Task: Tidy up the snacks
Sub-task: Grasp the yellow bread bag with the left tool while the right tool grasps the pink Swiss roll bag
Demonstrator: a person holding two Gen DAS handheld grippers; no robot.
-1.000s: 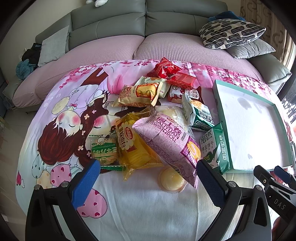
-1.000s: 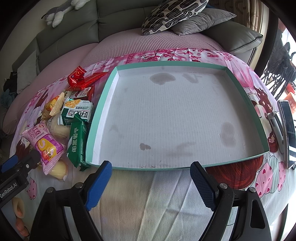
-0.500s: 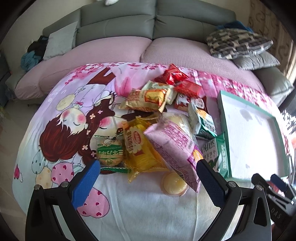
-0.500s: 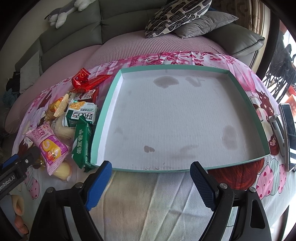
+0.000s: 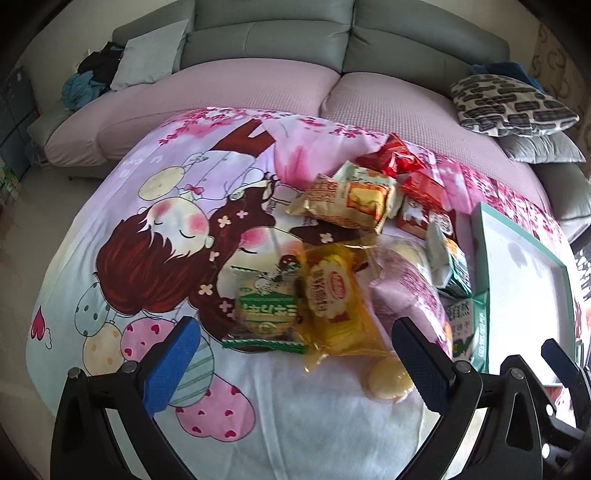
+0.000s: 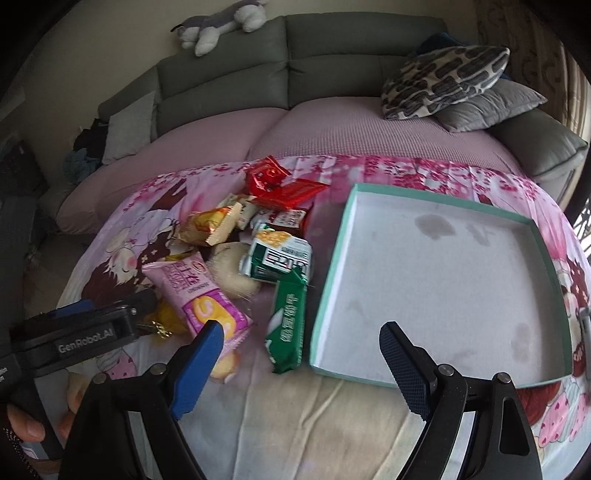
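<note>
A pile of snack packs lies on the cartoon-print cloth [image 5: 147,229]. It holds a yellow pack [image 5: 332,306], a green-and-white biscuit pack [image 5: 267,314], a purple Swiss-roll pack [image 6: 194,295], a long green pack [image 6: 290,321], red packs [image 6: 280,184] and a round yellow pastry [image 5: 388,378]. A shallow teal-rimmed tray [image 6: 332,273] with a white floor lies to the right of the pile. My left gripper [image 5: 295,365] is open and empty, just in front of the yellow pack. My right gripper [image 6: 301,367] is open and empty, in front of the long green pack and the tray's left corner.
A grey sofa with pink cushions [image 6: 332,129] runs behind the cloth, with patterned pillows [image 6: 443,77] at the right and a plush toy [image 6: 218,26] on its back. A phone-like object [image 6: 585,332] lies at the far right edge.
Both grippers have swung to the left. The right wrist view, which was centred on the tray, now takes in the snack pile. The left view shows more cloth at left. The snacks have not moved.
</note>
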